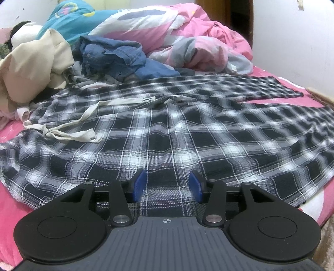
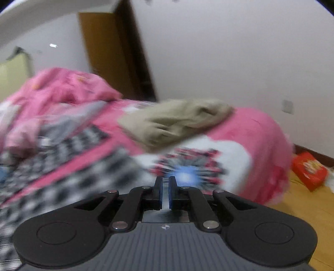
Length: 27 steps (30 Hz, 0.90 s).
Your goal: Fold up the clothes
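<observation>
Plaid garment (image 1: 187, 133), black/white/grey check, lies spread flat across the pink bed sheet (image 1: 8, 133), covering most of the near bed; a cream drawstring (image 1: 68, 129) sits knotted on its left part, w/ loose ends trailing. Left gripper (image 1: 168, 185) hangs low over the garment's near edge, blue pads (image 1: 138, 185) about half apart, cloth visible below and between them but pads not pressing on it, so nothing held. Behind the plaid: a beige garment (image 1: 31, 68) heaped at left, folded blue jeans (image 1: 112, 58) next to it, then a pink/white/grey quilt (image 1: 187, 41) bunched toward the back, teal cloth (image 1: 66, 18) at far left. Right wrist view is motion-blurred: right gripper (image 2: 165, 192) has pads nearly together, only a thin slit between, nothing in it. Ahead of it the bed corner w/ a white patch on the pink sheet, an olive-tan garment (image 2: 175, 123) crumpled on top, the plaid at left edge. Red box (image 2: 309, 171) on the wood floor (image 2: 302, 208) at right, by the wall.
</observation>
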Each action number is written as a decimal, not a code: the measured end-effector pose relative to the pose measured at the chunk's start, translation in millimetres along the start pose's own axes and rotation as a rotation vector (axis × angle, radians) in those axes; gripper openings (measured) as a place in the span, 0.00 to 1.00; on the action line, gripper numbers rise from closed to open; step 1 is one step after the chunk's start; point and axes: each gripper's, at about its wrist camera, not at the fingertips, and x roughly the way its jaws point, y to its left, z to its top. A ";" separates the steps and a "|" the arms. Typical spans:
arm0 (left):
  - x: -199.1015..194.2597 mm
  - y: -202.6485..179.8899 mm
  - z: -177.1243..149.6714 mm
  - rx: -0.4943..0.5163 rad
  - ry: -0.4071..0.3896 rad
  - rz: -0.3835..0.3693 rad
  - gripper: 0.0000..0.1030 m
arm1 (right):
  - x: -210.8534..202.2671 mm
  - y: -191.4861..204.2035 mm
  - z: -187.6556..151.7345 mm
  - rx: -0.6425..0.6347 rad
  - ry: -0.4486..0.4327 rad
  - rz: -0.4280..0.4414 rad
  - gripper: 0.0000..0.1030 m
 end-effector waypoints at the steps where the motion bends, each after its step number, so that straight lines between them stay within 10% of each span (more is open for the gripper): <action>1: -0.2 0.4 -0.1 -0.005 0.000 0.000 0.45 | -1.8 13.1 -0.7 -0.023 0.000 0.053 0.05; 5: -2.5 3.6 0.0 -0.027 0.002 -0.003 0.46 | 16.6 58.3 -11.2 -0.099 0.088 0.228 0.06; 9: -8.7 5.9 -0.2 -0.029 0.006 0.020 0.50 | 42.9 53.0 -18.0 -0.011 0.185 0.086 0.12; 15: -20.5 17.7 0.9 -0.103 -0.015 0.020 0.52 | 7.1 67.3 -1.6 0.050 0.100 0.012 0.21; 27: -35.4 55.7 -26.8 -0.197 -0.055 0.130 0.52 | -46.8 229.8 -32.6 -0.174 0.133 0.384 0.33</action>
